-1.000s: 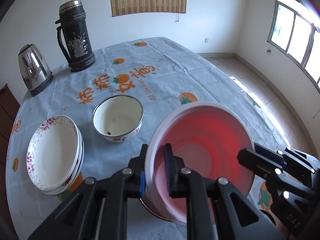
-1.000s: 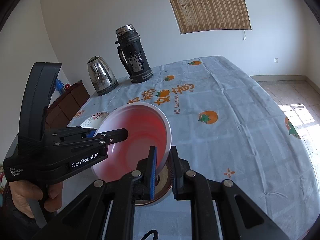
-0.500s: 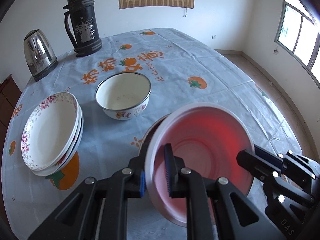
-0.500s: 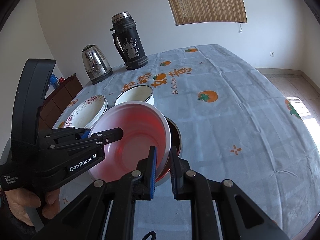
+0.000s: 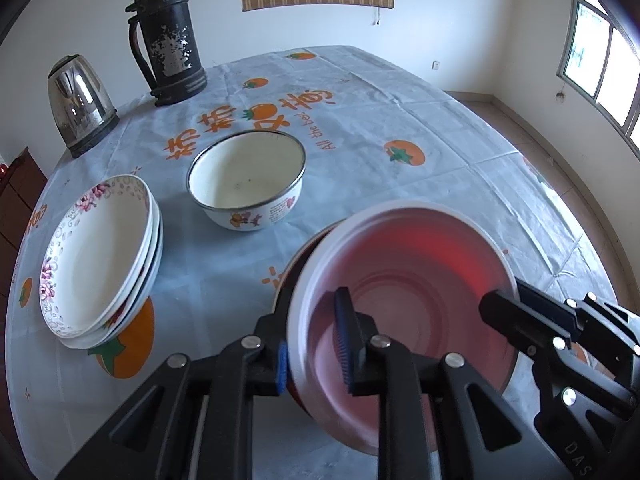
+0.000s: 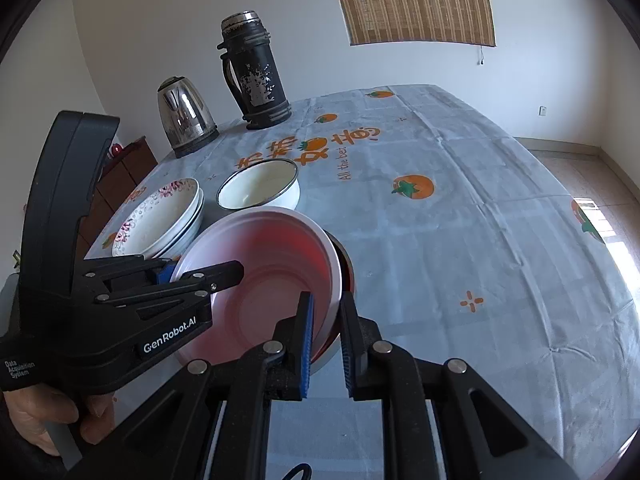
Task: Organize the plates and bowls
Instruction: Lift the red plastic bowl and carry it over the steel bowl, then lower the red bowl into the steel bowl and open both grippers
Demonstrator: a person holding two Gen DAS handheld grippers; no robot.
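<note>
A white plastic bowl with a pink inside (image 5: 400,280) (image 6: 272,264) sits tilted in a dark metal bowl (image 5: 292,276) (image 6: 347,270) on the near part of the table. My left gripper (image 5: 314,350) (image 6: 204,270) straddles its left rim. Its jaws are opening, with the rim still between them and a small gap at the inner pad. My right gripper (image 6: 326,336) is shut on the bowl's right rim, one pad inside and one outside. A cream enamel bowl (image 5: 246,184) and a stack of flowered plates (image 5: 96,256) lie beyond.
A steel kettle (image 5: 80,108) and a tall black thermos (image 5: 168,40) stand at the table's far left. The blue cloth with orange prints (image 6: 460,208) stretches bare to the right. A person's hand (image 6: 40,420) holds the left gripper's handle. Tiled floor lies past the table's right edge.
Both grippers have come down with the pink bowl, which now rests in the dark metal bowl. The left gripper's pads stand slightly wider apart than before.
</note>
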